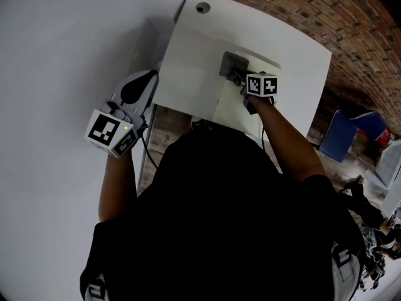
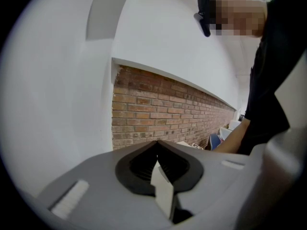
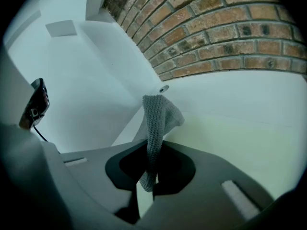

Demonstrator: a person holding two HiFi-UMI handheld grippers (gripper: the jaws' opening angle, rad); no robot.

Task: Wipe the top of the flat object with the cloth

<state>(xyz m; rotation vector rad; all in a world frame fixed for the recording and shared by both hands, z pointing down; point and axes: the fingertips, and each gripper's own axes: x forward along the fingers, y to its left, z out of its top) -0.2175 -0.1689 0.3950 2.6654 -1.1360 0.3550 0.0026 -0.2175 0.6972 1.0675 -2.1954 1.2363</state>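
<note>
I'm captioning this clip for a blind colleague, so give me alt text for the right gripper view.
The right gripper is shut on a grey knitted cloth, which stands up from between its jaws in front of a white table top. A brick wall runs behind the table, and a white wall lies to the left.

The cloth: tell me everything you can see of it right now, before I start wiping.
The cloth is grey with a knitted, ribbed texture and looks soft. The right gripper is shut on one end of it, bunching it into a narrow strip that runs forward and folds over at its far end. In the head view it shows as a small grey patch over the white table top, just ahead of the gripper. Whether it presses on the surface cannot be told.
</note>
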